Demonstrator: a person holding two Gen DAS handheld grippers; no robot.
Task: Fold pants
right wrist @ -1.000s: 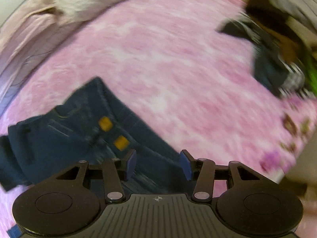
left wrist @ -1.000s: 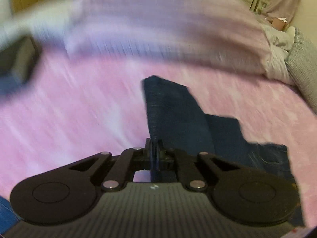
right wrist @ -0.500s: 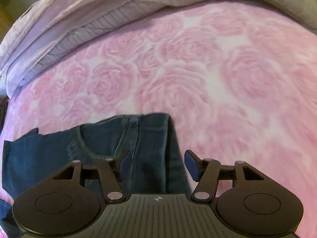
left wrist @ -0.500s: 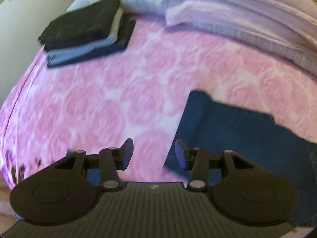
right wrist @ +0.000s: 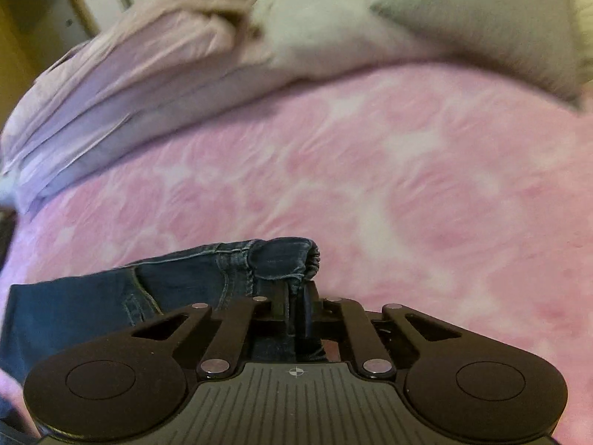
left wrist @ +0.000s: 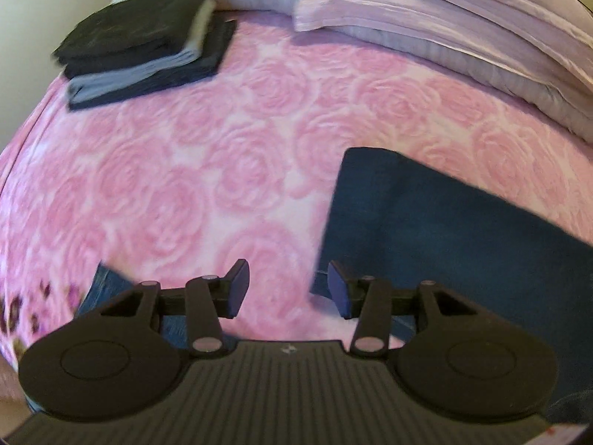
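Note:
Dark blue jeans (left wrist: 444, 230) lie on the pink rose-patterned bedspread (left wrist: 222, 170), spreading to the right in the left wrist view. My left gripper (left wrist: 287, 291) is open just above the bedspread, its right finger at the jeans' near left corner and nothing between the fingers. A second bit of denim (left wrist: 107, 285) shows behind its left finger. In the right wrist view my right gripper (right wrist: 296, 298) is shut on a bunched edge of the jeans (right wrist: 281, 256), which trail off to the left.
A stack of folded dark and grey clothes (left wrist: 144, 40) sits at the far left corner of the bed. Lilac folded bedding (left wrist: 463, 18) runs along the back. A grey pillow (right wrist: 481, 18) and pale bedding (right wrist: 148, 59) lie at the far side in the right wrist view.
My left gripper let go of the jeans and opened, then settled lower by their corner. My right gripper went from open to shut on the jeans' edge.

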